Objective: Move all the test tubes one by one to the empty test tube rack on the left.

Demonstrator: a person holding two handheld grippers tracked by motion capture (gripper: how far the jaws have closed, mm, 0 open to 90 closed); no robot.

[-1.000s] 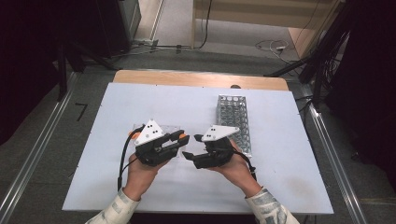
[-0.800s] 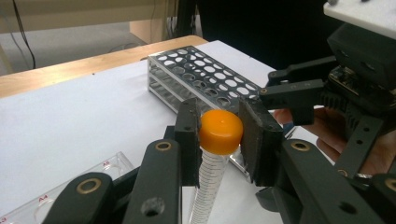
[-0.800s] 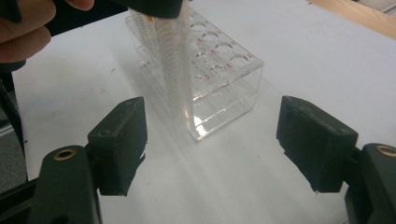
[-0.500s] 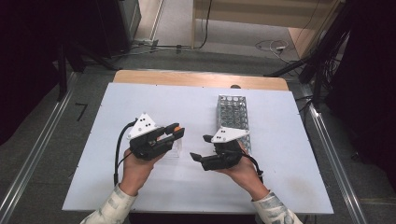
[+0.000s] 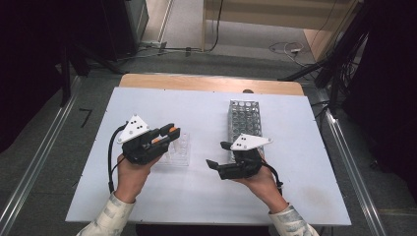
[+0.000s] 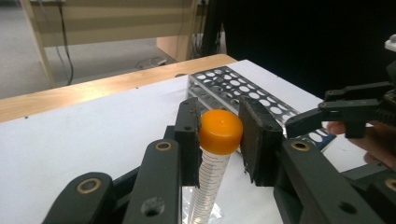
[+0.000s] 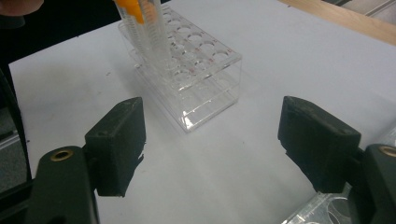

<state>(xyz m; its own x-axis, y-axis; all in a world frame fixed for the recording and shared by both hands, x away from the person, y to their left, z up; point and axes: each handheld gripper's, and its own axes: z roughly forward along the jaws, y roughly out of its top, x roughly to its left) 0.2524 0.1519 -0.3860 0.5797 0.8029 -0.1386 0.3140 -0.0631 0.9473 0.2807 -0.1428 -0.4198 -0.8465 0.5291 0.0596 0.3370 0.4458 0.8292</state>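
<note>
My left gripper [image 5: 169,132] is shut on the orange cap [image 6: 220,131] of a clear graduated tube [image 6: 209,186]. It holds the tube over a clear plastic rack [image 5: 179,152]. In the right gripper view the tube [image 7: 144,32] stands upright at the far left corner of that rack [image 7: 201,70]; I cannot tell if it sits in a hole. My right gripper [image 5: 219,155] is right of the rack, apart from it. Its jaws [image 7: 212,135] have just been opening and stand wide with nothing between them. It also appears at the right edge of the left gripper view [image 6: 327,112].
A metal tube rack [image 5: 244,123] with many round holes lies lengthwise at the back right, just beyond my right hand. The white table top [image 5: 206,206] ends in a wooden strip [image 5: 211,83] at the far edge.
The two grippers, close together a second ago, have drawn apart. The left one moved left and a little up with the tube, uncovering the clear rack. The right one shifted slightly right.
</note>
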